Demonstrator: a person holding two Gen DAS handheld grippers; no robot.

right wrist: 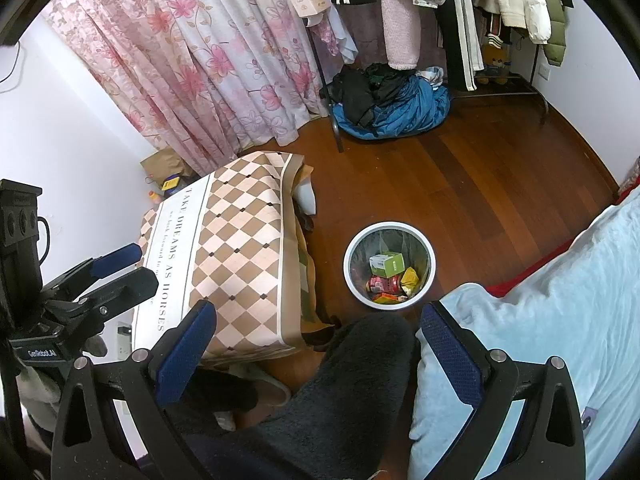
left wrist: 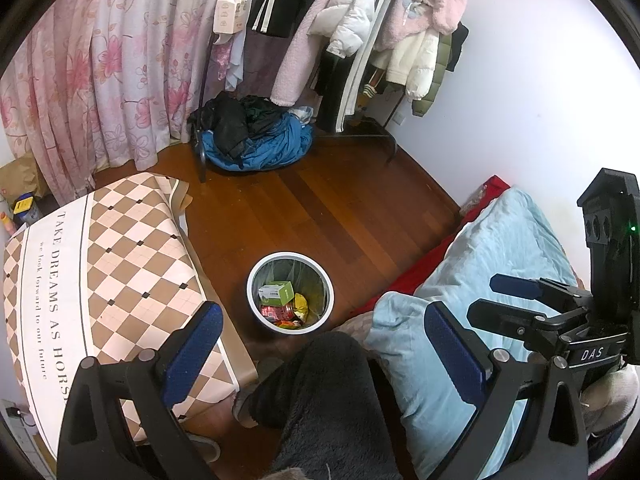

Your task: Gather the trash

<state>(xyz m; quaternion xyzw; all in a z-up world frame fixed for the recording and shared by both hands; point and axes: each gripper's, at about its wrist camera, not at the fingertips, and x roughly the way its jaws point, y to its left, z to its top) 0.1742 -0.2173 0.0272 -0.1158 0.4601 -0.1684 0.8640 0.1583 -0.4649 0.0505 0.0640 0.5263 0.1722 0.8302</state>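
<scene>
A white round trash bin (left wrist: 256, 267) (right wrist: 352, 240) stands on the wooden floor between a covered table and a bed. Inside it lie a green and white box (left wrist: 278, 293) (right wrist: 386, 264), a yellow wrapper (left wrist: 301, 304) (right wrist: 409, 277) and red wrappers (left wrist: 276, 313) (right wrist: 382, 283). My left gripper (left wrist: 320, 344) is open and empty, held high above the bin over a dark-trousered knee (left wrist: 320, 392). My right gripper (right wrist: 316, 344) is open and empty, also above the knee (right wrist: 352, 376). Each gripper shows in the other's view, the right one (left wrist: 496, 298) and the left one (right wrist: 132, 268).
A table with a checkered cloth (left wrist: 120, 264) (right wrist: 240, 248) stands left of the bin. A bed with a light blue quilt (left wrist: 480, 280) (right wrist: 560, 320) is on the right. A clothes rack (left wrist: 340, 40) with a pile of clothes (left wrist: 256, 136) (right wrist: 392, 108) stands at the back, beside floral curtains (left wrist: 100, 60).
</scene>
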